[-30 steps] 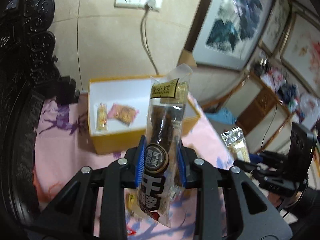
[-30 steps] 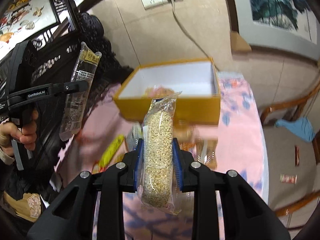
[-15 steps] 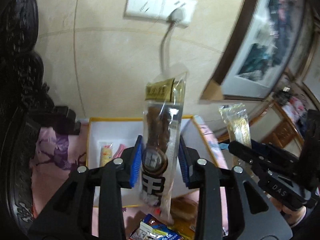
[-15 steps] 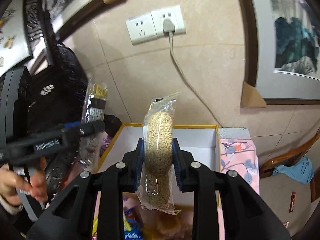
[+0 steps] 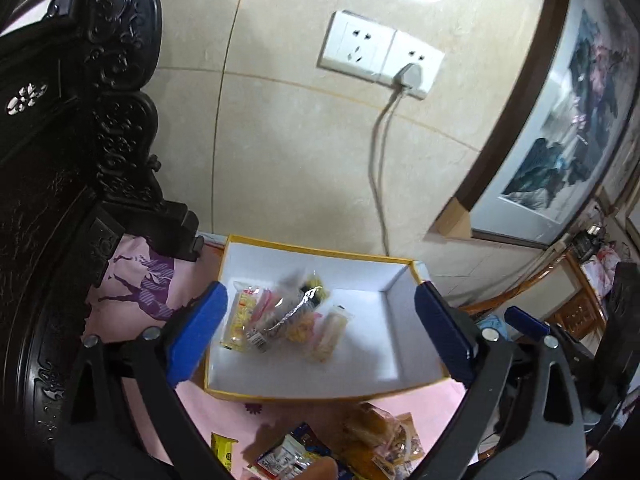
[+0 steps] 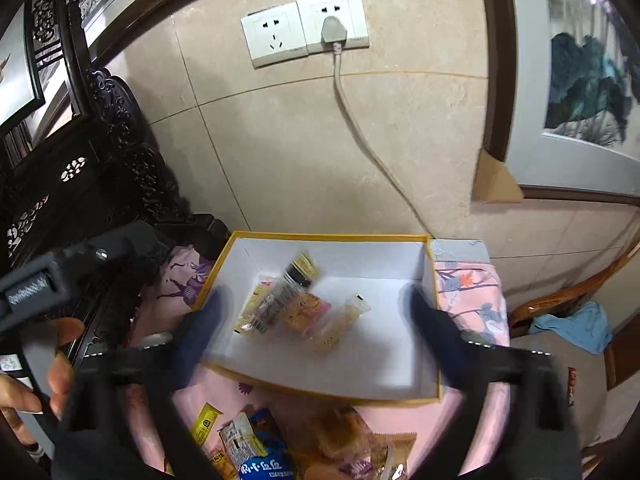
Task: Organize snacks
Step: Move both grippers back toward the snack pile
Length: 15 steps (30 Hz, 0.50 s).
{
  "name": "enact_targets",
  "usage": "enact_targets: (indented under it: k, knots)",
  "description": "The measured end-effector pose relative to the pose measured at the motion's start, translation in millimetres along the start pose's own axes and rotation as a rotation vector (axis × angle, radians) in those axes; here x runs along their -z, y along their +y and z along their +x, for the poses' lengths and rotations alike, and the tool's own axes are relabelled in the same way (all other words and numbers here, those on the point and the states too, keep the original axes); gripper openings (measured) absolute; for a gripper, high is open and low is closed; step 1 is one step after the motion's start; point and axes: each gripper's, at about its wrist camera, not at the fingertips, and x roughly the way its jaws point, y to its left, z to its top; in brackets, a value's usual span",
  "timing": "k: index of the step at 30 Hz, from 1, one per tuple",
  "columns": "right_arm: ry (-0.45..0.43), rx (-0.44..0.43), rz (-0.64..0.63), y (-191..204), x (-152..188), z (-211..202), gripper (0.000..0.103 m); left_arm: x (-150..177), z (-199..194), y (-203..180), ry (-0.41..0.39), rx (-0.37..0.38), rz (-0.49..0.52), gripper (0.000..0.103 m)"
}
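Both grippers' jaws are opening, empty; the dark snack packet (image 6: 286, 294) lies diagonally in the box (image 6: 434, 394).

Both claws opening, empty; dark packet (image 5: 288, 312) and grain bar (image 6: 340, 326) dropped into box (image 5: 320, 250).

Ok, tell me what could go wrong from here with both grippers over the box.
1. The left gripper and right gripper hang close together over the yellow box, both jaws opening with nothing between them; they could knock each other.
2. The snack packets lie bunched at the box's left side; more dropped there may stack unevenly.
3. The loose snacks crowd the pink tablecloth's near edge; a reaching gripper might push one off.
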Motion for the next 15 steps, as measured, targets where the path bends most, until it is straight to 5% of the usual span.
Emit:
enact_targets:
  k: [7,15]
  knots:
    - [-0.024,-0.015,-0.035,7.5,20.1,-37.8,0.102,18.4,-29.2,-9.4,0.003,-0.014,0.05,0.097]
    - [-0.036,-0.144,-0.022,-9.2,76.3,-91.0,0.102,70.1,-80.9,6.2,-0.025,-0.036,0.057,0.097]
